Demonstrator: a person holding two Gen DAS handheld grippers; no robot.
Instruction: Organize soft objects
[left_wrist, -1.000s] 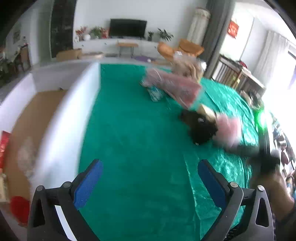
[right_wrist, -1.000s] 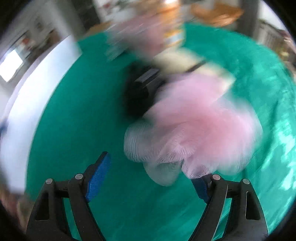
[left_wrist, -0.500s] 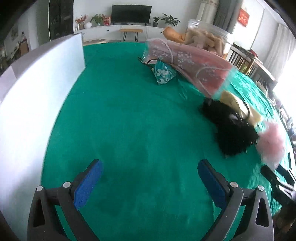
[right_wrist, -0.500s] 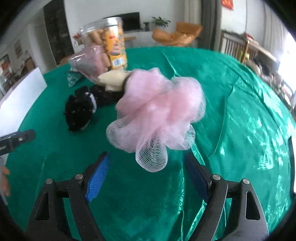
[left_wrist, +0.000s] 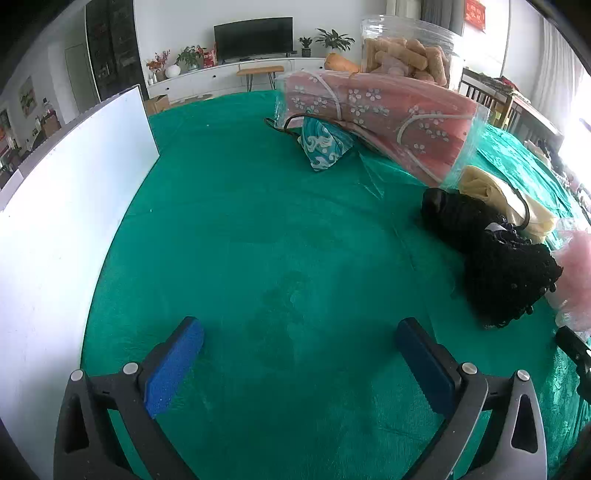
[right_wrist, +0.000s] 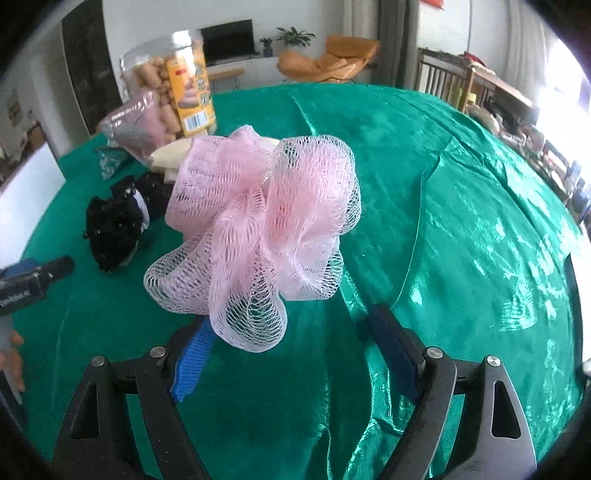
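On the green cloth (left_wrist: 258, 229), left to right: one white board (left_wrist: 74, 206), one teal pouch (left_wrist: 323, 146), one pink floral packet (left_wrist: 380, 118), one biscuit jar (right_wrist: 173, 92) with an unreadable yellow label, one black bundle (left_wrist: 506, 269), one pink mesh pouf (right_wrist: 258, 229). The left gripper (left_wrist: 299, 354) gapes empty. The right gripper (right_wrist: 291, 350) stands wide, the pouf just ahead of it, ungripped.

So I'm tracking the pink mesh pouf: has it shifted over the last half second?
No. The pink mesh pouf lies in front of the snack jar as before.
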